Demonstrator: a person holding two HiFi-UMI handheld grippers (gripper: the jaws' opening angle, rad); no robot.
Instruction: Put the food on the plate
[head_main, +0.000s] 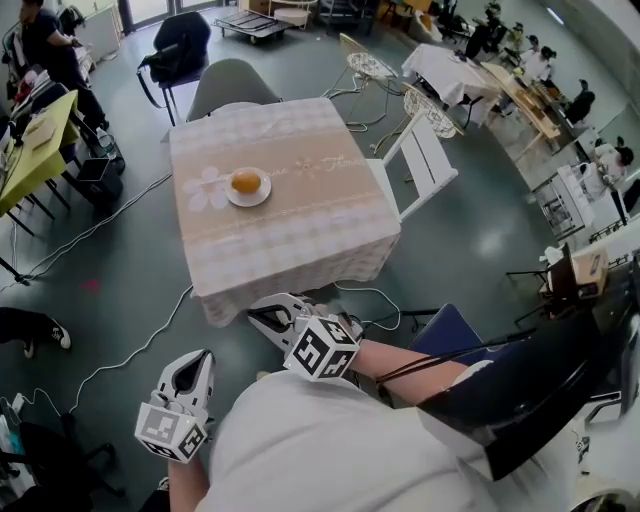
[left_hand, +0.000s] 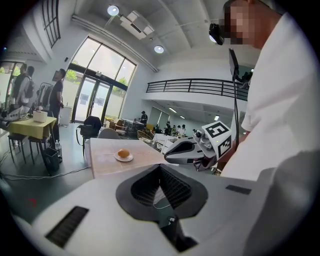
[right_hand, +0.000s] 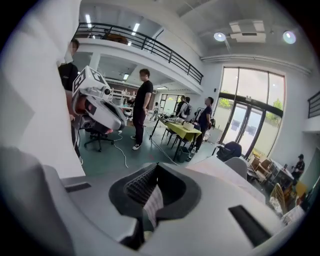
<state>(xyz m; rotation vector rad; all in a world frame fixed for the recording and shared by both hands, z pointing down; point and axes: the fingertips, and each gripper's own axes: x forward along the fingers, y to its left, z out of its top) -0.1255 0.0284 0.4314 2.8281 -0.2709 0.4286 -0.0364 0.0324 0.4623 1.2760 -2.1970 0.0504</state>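
There's the food (head_main: 246, 182), a round orange-brown piece sitting on the plate (head_main: 262, 197), up at twelve o'clock from me on the table (head_main: 300, 240); I judge the job done, with nothing left to carry. Both my tools hang by my body, well apart from the table; my left gripper (head_main: 197, 360) is pinched together on nothing; my right gripper (head_main: 256, 316), at two o'clock from it, is clenched tight, empty too.

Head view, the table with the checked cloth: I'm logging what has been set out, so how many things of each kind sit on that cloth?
White plate: 1
Round orange-brown food, lying on the plate: 1
Total: 2
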